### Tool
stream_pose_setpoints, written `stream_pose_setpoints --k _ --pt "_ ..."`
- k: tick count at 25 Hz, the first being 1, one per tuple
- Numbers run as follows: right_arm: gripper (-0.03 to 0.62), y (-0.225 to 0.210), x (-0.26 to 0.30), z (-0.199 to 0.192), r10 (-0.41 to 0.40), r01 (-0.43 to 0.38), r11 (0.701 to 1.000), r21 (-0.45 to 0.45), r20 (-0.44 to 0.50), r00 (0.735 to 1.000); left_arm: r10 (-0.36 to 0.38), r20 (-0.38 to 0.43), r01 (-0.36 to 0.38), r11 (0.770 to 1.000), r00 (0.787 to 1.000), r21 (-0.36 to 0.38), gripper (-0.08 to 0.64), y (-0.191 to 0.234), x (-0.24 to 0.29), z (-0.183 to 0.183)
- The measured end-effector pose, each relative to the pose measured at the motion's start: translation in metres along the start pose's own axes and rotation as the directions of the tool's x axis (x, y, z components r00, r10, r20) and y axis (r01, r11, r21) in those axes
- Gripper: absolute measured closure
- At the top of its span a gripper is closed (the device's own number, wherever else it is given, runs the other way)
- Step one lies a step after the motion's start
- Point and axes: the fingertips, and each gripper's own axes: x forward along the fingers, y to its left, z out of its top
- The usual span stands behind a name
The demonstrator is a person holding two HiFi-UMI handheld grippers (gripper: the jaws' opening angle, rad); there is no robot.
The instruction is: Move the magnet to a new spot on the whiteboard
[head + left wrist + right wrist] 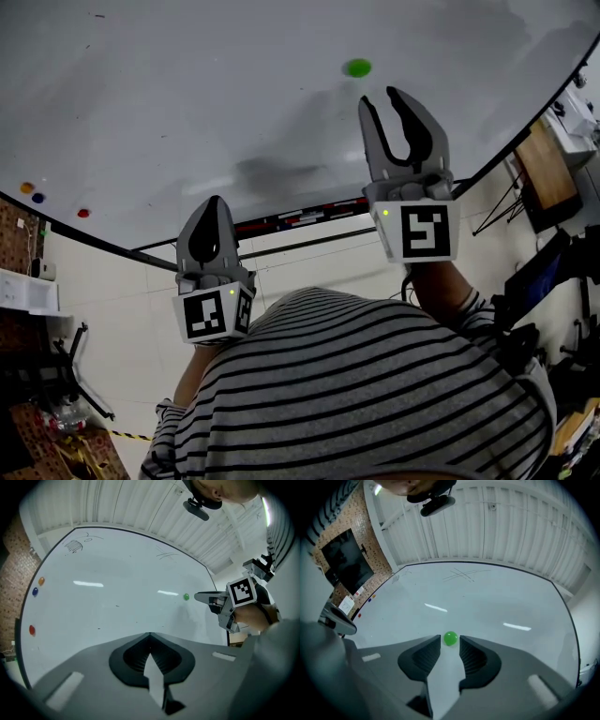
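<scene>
Whiteboard (187, 94): wide white surface filling the far view.
Green magnet (357, 67): stuck on the board, right of middle.
Right tongs (380, 97): spread, with the tips just short of the magnet; it lines up with their gap, untouched.
Left tongs (214, 202): pressed together, empty, nearer and well left of the magnet.

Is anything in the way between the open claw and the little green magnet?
No, nothing visible. The right gripper has its jaws open just short of the green magnet, with only bare whiteboard between them. The other magnets sit far off near the board's edge.
</scene>
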Motion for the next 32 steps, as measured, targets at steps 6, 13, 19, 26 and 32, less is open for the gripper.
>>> stream_pose_setpoints --k 6,13,19,26,32 --pt "0.533 -0.010 -0.071 0.012 0.052 -0.049 0.987 0.153 -0.021 0.998 -0.028 0.021 0.028 1.000 0.999 0.013 0.545 -0.053 -0.024 0.013" --pt "0.592 -0.015 -0.160 -0.007 0.139 -0.106 0.960 0.260 -0.115 0.984 -0.068 -0.005 0.068 0.998 0.998 -0.017 0.545 -0.131 -0.062 0.004" --pt "0.592 -0.014 -0.223 -0.014 0.210 -0.150 0.936 0.318 -0.161 0.964 -0.067 -0.048 0.065 0.997 0.997 -0.037 0.545 -0.184 -0.110 -0.011" --pt "0.592 -0.006 -0.271 -0.015 0.257 -0.177 0.921 0.347 -0.199 0.946 -0.042 -0.077 0.038 0.997 0.996 -0.061 0.545 -0.211 -0.153 -0.020" --pt "0.592 0.003 -0.280 -0.007 0.262 -0.183 0.925 0.334 -0.211 0.941 -0.042 -0.082 0.037 0.997 0.996 -0.061 0.545 -0.210 -0.167 -0.014"
